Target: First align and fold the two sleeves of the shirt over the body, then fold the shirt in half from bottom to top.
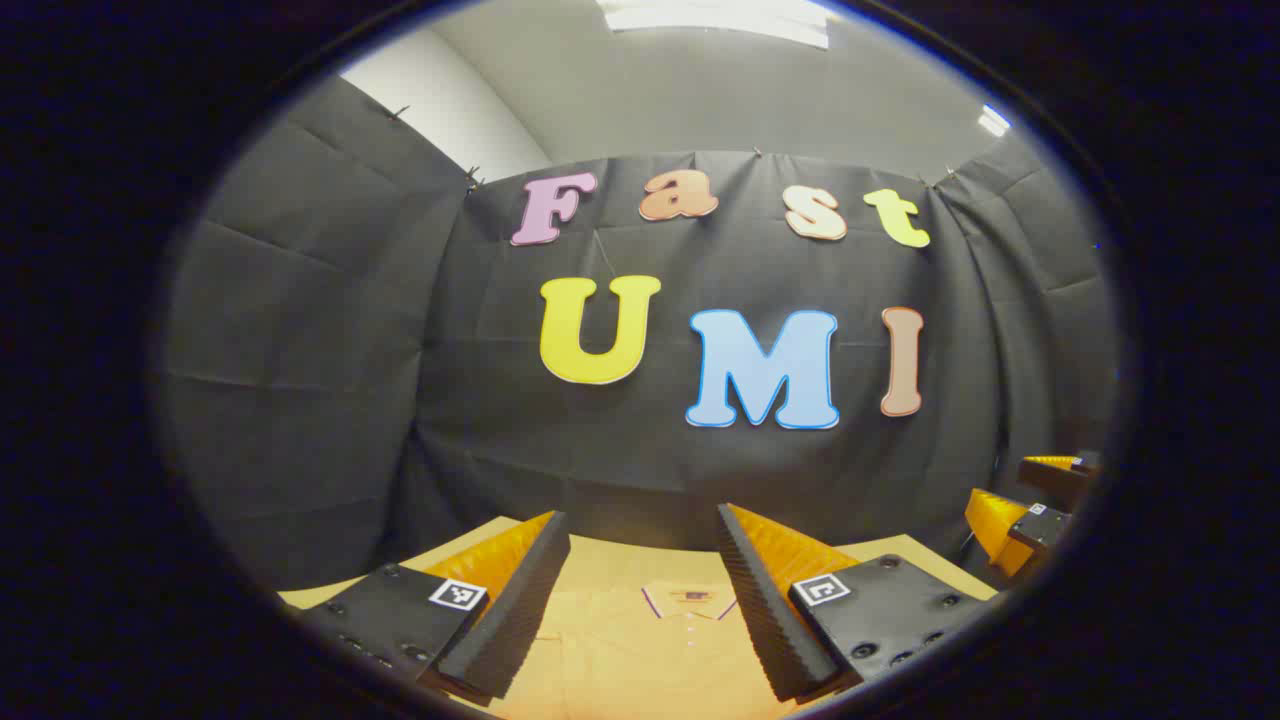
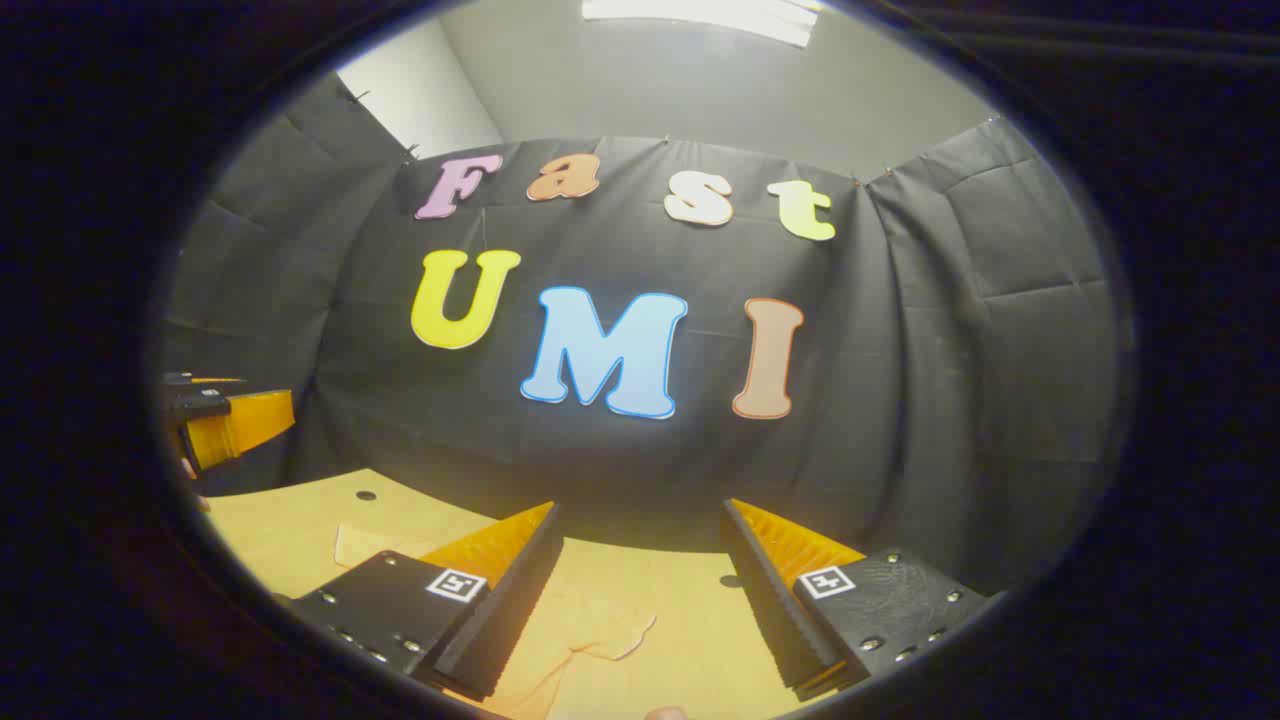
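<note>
Above a wooden table (image 2: 300, 520), the left gripper (image 1: 640, 610) and right gripper (image 2: 640, 600) are hovering with fingers spread wide, holding nothing, apparently readying to reach for the sleeves. Below them, the orange shirt (image 1: 650, 650) is lying flat, collar facing away. Its collar label is looking too small to read.

A bright ceiling light panel (image 1: 715, 18) overhead lights the booth evenly, shadows are soft, and both fisheye views bend strongly at the edges (rims darken and blur slightly).
</note>
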A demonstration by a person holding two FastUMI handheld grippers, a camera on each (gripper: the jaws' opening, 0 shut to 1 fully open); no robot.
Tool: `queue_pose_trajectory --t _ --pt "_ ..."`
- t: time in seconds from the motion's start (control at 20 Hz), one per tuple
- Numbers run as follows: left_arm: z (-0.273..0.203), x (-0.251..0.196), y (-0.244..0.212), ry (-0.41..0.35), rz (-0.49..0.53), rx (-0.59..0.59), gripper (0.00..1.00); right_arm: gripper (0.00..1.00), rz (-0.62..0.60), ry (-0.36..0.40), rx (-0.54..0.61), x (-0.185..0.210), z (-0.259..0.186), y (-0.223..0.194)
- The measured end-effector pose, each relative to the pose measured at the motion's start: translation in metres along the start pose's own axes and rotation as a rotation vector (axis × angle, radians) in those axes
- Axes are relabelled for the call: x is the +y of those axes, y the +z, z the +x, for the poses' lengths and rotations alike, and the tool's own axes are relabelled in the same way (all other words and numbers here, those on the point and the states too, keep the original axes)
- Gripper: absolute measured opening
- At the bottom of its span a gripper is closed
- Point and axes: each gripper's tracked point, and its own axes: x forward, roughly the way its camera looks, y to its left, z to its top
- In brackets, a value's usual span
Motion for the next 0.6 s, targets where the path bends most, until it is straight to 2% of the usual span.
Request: queue_pose_trajectory --t 0.05,0.25,0.6 --pt "0.006 0.001 -0.004 0.004 0.002 0.014 0.95 0.98 -0.009 -0.017 0.013 -0.003 0.004 -0.005" --pt "0.028 0.01 -0.012 0.003 0.019 0.039 0.94 0.97 -0.039 -0.002 0.044 0.006 0.014 -0.011" --pt "0.049 0.013 -0.015 -0.022 0.084 0.046 0.94 0.98 -0.001 0.015 0.063 0.023 0.03 -0.014"
